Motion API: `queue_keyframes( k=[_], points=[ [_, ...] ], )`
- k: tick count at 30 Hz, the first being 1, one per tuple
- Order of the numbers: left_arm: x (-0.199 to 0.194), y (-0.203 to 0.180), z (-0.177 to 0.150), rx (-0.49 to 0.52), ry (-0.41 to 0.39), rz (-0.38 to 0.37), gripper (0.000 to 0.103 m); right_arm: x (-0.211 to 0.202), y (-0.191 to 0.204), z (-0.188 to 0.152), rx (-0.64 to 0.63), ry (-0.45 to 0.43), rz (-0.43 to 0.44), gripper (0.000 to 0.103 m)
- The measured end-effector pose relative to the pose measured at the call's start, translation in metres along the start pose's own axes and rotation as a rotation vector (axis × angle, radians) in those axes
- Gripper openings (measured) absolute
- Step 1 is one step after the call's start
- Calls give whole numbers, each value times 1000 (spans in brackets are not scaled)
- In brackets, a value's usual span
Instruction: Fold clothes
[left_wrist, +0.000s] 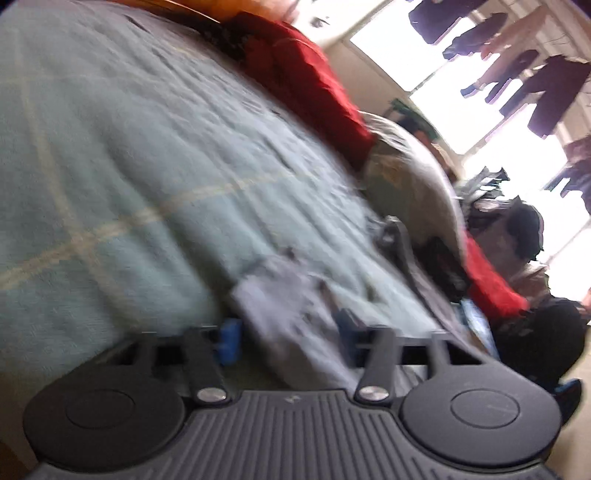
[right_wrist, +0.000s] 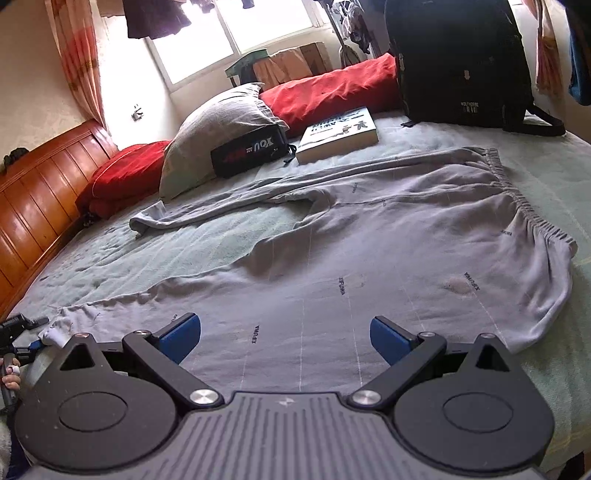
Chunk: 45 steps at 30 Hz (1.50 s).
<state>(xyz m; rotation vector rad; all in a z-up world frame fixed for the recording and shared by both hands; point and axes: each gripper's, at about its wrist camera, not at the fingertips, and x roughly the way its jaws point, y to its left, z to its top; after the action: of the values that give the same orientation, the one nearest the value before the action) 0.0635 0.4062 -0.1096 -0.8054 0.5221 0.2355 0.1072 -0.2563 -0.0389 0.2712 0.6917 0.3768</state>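
The grey trousers (right_wrist: 369, 229) lie spread on the bed (right_wrist: 184, 243), directly ahead of the right tool (right_wrist: 285, 338), whose jaws gape empty. The left tool (left_wrist: 288, 338), tilted, has a trouser cuff (left_wrist: 280, 295) between its narrowed jaws; whether it grips is unclear.

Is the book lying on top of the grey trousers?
No, the book lies on the bedsheet beyond the grey trousers, apart from them.
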Motion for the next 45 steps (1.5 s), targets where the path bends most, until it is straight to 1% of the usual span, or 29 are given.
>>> queue_keyframes(
  k=[1, 2, 4, 5, 9, 12, 14, 16, 21, 26, 30, 33, 34, 36, 38, 40, 43, 45],
  points=[
    [-1, -1, -1, 6, -4, 28, 20, 0, 0, 0, -1, 0, 0, 100],
    [-3, -2, -1, 9, -3, 40, 14, 0, 0, 0, -2, 1, 0, 100],
    [-9, -6, 1, 9, -5, 50, 6, -1, -1, 0, -1, 0, 1, 100],
    [-13, -11, 0, 25, -14, 60, 2, -1, -1, 0, 1, -1, 1, 100],
    [-31, -35, 3, 83, -58, 68, 2, -2, -3, -2, 2, -1, 2, 100],
    [-45, -51, 10, 128, -95, 45, 2, -2, -4, -2, 5, 0, 1, 100],
    [-49, -60, 15, 159, -101, 57, 2, -1, -4, -2, 10, 1, 3, 100],
    [-48, -63, 20, 176, -90, 98, 2, -1, -5, -3, 11, 2, 5, 100],
    [-40, -46, 17, 147, -39, 167, 2, -2, -4, -5, -1, 6, 4, 100],
    [-45, -29, 10, 123, -29, 185, 2, -3, -4, -4, -5, 5, 4, 100],
    [-50, -31, 10, 147, -42, 189, 2, 0, -1, -5, -15, 16, 8, 100],
    [-47, -36, 8, 193, -32, 213, 2, 3, 8, -7, -90, 34, 9, 100],
    [-45, -38, 5, 219, -26, 230, 2, 4, 13, -7, -133, 35, 8, 100],
    [-40, -41, 0, 261, -13, 265, 2, 6, 29, -10, -270, 43, 22, 98],
    [-37, -41, -3, 273, -3, 281, 2, 9, 47, -14, -400, 50, 33, 96],
    [-38, -39, -6, 277, 1, 290, 2, 14, 59, -19, -469, 65, 51, 93],
    [-40, -36, -7, 280, 1, 295, 3, 21, 77, -26, -570, 87, 78, 91],
    [-42, -36, -5, 287, -2, 312, 8, 24, 80, -27, -559, 91, 84, 91]
  ],
)
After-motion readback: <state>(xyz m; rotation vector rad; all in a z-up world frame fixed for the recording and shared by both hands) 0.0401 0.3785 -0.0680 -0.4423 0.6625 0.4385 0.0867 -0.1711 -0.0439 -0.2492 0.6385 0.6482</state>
